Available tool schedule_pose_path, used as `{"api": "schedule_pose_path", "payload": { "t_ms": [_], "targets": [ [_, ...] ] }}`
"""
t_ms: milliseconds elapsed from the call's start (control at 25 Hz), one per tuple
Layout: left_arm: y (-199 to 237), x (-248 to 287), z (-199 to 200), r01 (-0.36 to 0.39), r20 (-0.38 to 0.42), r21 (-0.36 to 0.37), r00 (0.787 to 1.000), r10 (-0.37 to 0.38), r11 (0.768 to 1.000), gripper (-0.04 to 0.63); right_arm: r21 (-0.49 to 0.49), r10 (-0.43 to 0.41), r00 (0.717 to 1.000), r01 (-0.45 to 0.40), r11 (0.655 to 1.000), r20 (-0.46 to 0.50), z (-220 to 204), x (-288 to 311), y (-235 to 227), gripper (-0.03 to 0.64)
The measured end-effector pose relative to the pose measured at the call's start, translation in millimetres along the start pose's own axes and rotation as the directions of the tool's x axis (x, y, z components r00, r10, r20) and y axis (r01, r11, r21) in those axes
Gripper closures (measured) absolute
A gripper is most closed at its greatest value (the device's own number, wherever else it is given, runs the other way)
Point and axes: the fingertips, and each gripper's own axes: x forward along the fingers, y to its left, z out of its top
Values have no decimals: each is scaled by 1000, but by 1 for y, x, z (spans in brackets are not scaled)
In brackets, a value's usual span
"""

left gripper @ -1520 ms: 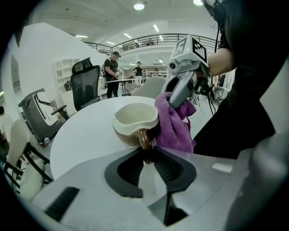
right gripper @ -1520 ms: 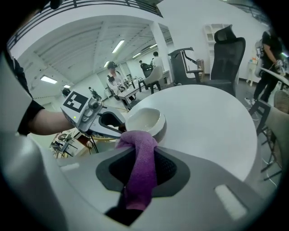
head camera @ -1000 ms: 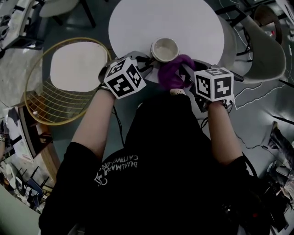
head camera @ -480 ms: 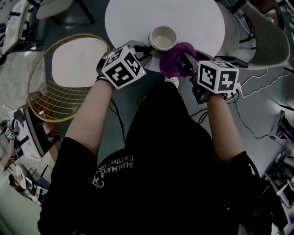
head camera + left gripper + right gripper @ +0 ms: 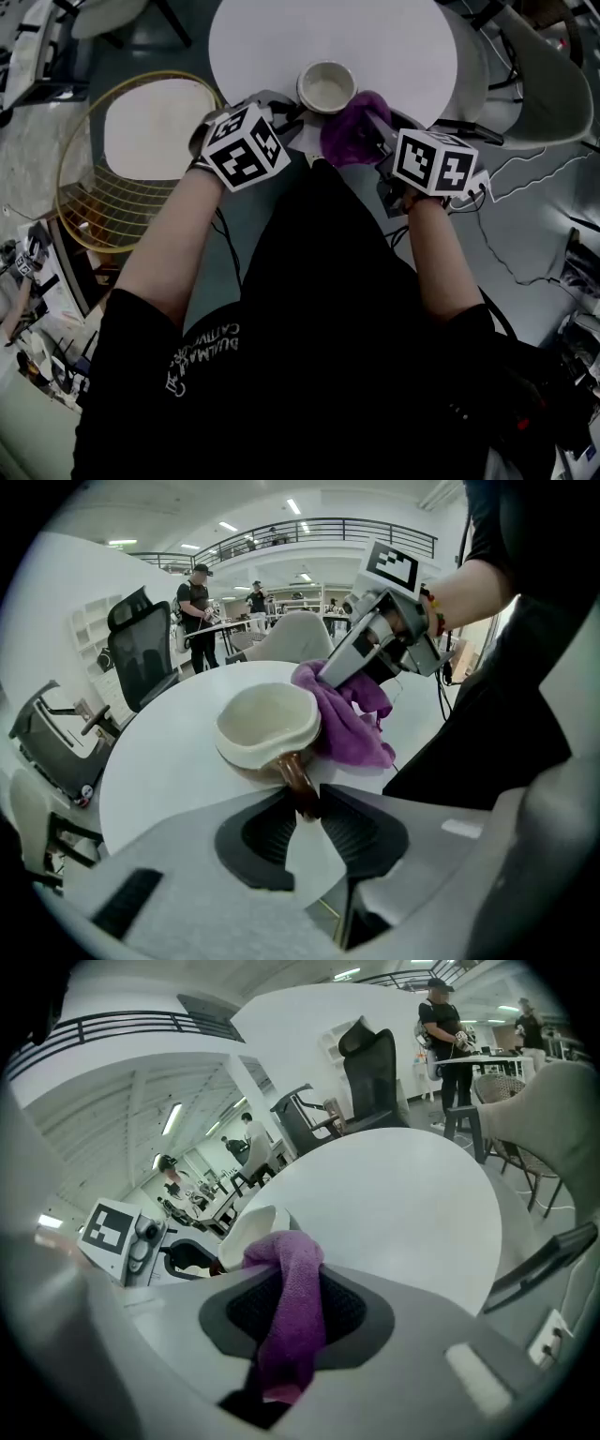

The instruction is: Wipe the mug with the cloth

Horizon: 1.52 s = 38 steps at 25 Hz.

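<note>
The mug [image 5: 267,726] is held near the near edge of the round white table [image 5: 394,47]. Its brown handle [image 5: 296,778] is gripped between the fingers of the left gripper [image 5: 305,803], which have just been eased slightly wider. The purple cloth [image 5: 291,1321], pinched in the fingers of the right gripper [image 5: 286,1283], is pressed against the mug's side. Bare tabletop lies beyond.

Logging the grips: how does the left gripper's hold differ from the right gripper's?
The left gripper pinches the mug by its thin, rigid brown handle. The right gripper clamps the soft purple cloth, which bulges out past its jaws. The left gripper holds the thing to be wiped. The right gripper holds the wiper, which lies against the mug's side. Both are shut on something over the white table.
</note>
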Motion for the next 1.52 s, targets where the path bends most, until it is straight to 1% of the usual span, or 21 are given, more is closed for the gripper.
{"api": "schedule_pose_path", "payload": {
  "t_ms": [80, 160, 320, 520, 640, 720, 920, 1120, 1280, 1360, 1520],
  "targets": [
    [1, 0, 2, 5, 7, -20, 1000, -5, 1000, 512, -10, 7, 1000, -7, 1000, -14, 4, 1, -2, 529],
    [1, 0, 3, 14, 6, -38, 1000, -14, 999, 511, -42, 13, 999, -14, 999, -39, 5, 4, -4, 529],
    [-2, 1, 3, 31, -19, -26, 999, -32, 999, 511, -100, 22, 996, -30, 995, -85, 8, 5, -9, 529],
    [-3, -1, 4, 54, -27, -45, 998, -56, 997, 509, -136, 39, 989, -59, 989, -141, 14, 6, -8, 529],
    [-3, 1, 5, 73, -45, -37, 996, -74, 997, 503, -149, 48, 985, -73, 986, -168, 18, 8, -12, 529],
    [-1, 3, 6, 81, -55, -32, 995, -83, 996, 503, -159, 53, 982, -83, 984, -183, 24, 12, -14, 529],
    [2, 5, 8, 102, -63, -54, 992, -105, 993, 502, -191, 80, 971, -124, 974, -224, 41, 22, -22, 529],
    [1, 6, 9, 128, -95, -31, 987, -131, 991, 500, -200, 101, 960, -156, 967, -260, 48, 31, -29, 529],
    [2, 7, 10, 140, -101, -44, 985, -144, 989, 500, -220, 116, 950, -184, 958, -288, 55, 39, -30, 531],
    [2, 6, 10, 149, -110, -40, 982, -152, 988, 500, -242, 119, 947, -196, 950, -299, 60, 43, -29, 531],
    [2, 7, 11, 169, -144, -1, 975, -167, 986, 495, -300, 110, 941, -211, 930, -321, 68, 50, -27, 531]
  ]
}}
